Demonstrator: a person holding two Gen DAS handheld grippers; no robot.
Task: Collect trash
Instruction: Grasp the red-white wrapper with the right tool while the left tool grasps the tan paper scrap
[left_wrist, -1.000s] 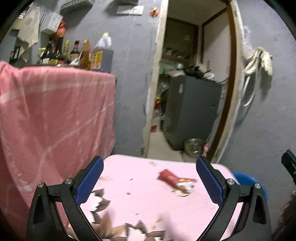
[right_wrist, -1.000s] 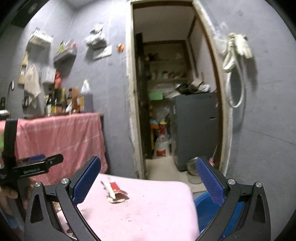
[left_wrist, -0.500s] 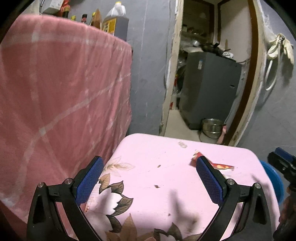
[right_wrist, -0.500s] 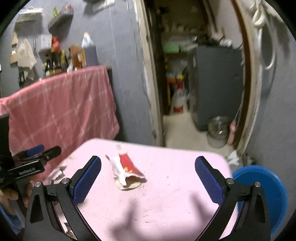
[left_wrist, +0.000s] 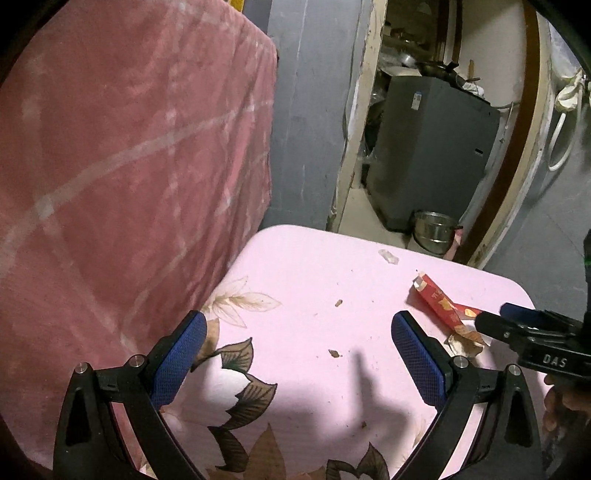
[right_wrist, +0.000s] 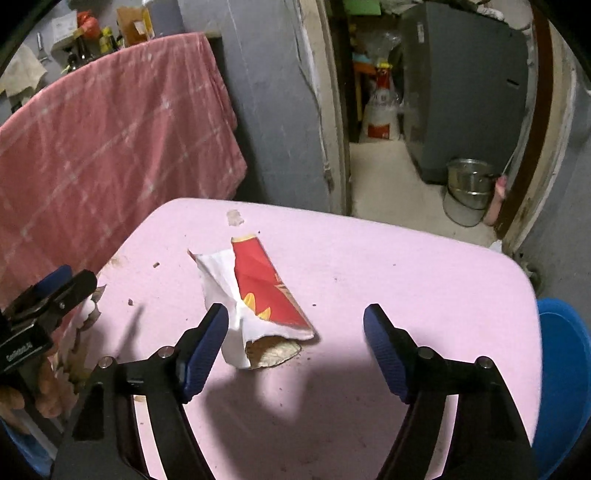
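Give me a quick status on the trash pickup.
Right gripper closing around red wrapper, pads not on it yet. Left gripper open, empty. Crumbs scattered; nothing blocking.

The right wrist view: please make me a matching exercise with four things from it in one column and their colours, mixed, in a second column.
Things:
1. torn wrapper
2. table cover
3. basin beside the table
4. pot on the floor

Colours:
A. blue
B. pale pink
C. shiny metal
D. red and white

Pairs: 1-D, 2-B, 3-A, 4-C
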